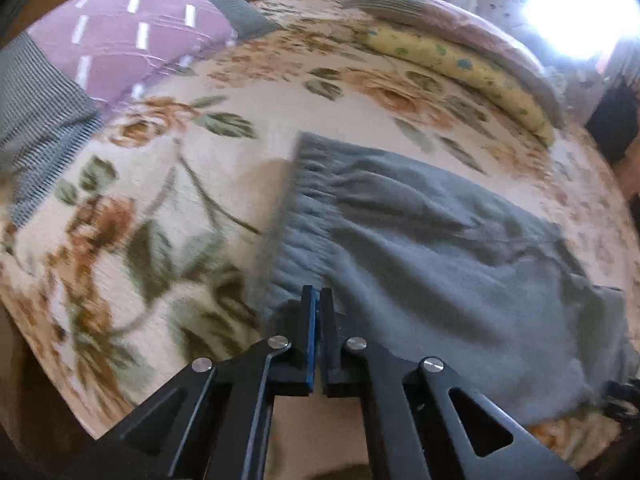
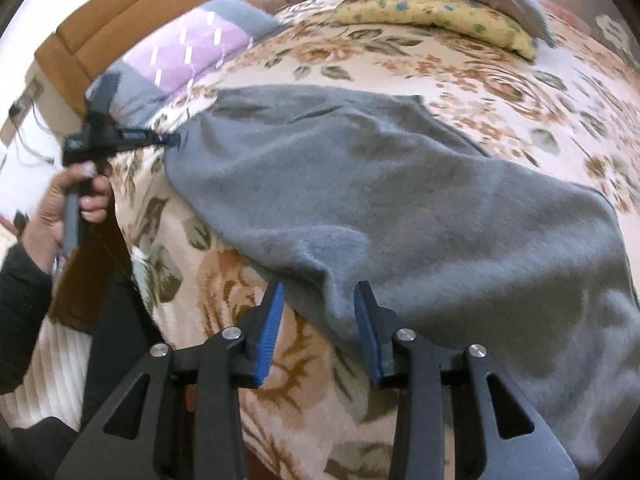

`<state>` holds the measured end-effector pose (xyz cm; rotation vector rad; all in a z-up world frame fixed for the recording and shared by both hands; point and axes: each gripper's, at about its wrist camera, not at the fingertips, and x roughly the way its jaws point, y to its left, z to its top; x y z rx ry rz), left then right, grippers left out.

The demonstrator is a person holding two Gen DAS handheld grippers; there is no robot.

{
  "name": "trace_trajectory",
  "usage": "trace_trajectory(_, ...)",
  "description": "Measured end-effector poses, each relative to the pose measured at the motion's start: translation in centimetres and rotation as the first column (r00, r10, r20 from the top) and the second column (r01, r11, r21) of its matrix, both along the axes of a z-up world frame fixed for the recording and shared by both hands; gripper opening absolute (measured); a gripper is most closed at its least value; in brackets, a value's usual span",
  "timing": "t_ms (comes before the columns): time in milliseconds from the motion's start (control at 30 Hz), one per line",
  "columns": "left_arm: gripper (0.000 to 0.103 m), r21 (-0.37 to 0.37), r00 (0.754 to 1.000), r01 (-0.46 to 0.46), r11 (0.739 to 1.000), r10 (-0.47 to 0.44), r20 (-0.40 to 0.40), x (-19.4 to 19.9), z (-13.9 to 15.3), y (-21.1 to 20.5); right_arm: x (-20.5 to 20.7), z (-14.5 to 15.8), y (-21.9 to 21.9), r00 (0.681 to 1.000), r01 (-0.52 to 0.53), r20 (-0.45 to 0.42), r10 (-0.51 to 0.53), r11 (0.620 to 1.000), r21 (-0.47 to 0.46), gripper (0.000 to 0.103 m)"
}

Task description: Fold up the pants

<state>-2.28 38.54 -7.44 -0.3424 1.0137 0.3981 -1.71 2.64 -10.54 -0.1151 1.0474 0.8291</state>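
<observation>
Grey fleece pants (image 1: 440,248) lie spread on a floral blanket, with the elastic waistband (image 1: 296,208) at the left in the left wrist view. My left gripper (image 1: 318,300) is shut at the near corner of the waistband; it also shows in the right wrist view (image 2: 174,139), pinching the pants' edge. The pants (image 2: 380,200) fill the middle of the right wrist view. My right gripper (image 2: 320,292) is open, its blue pads on either side of a raised fold at the pants' near edge.
The floral blanket (image 1: 168,200) covers the bed. A purple and grey pillow (image 1: 132,36) lies at the far left. A yellow patterned pillow (image 1: 460,64) and folded bedding lie along the far side. A wooden headboard (image 2: 120,16) stands behind. The bed edge runs near both grippers.
</observation>
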Motion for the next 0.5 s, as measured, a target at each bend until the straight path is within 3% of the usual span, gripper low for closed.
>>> trace_trajectory(133, 0.001, -0.023, 1.000, -0.026, 0.999, 0.027, 0.006, -0.7, 0.4, 1.2, 0.1, 1.0, -4.3, 0.997, 0.079, -0.014, -0.078, 0.996, 0.036, 0.038)
trace_trajectory(200, 0.014, -0.035, 0.999, -0.013, 0.999, 0.014, 0.031, -1.5, 1.4, 0.7, 0.4, 1.3, -5.8, 0.994, 0.105, -0.018, -0.105, 0.993, 0.048, 0.038)
trace_trajectory(333, 0.017, -0.009, 0.991, 0.114, 0.993, -0.113, 0.066, -2.3, 3.6, -3.5, 2.0, 2.1, -7.7, 0.988, 0.157, -0.024, -0.156, 0.986, 0.064, 0.038)
trace_trajectory(433, 0.022, 0.007, 0.949, 0.303, 0.953, -0.302, 0.088, -2.1, 4.9, -9.3, 3.0, 2.6, -8.3, 0.983, 0.182, -0.010, -0.181, 0.982, 0.050, 0.038)
trace_trajectory(500, 0.040, 0.009, 0.906, 0.414, 0.910, -0.413, 0.094, -1.8, 5.1, -12.9, 3.1, 2.8, -8.8, 0.983, 0.182, -0.009, -0.182, 0.982, 0.049, 0.038)
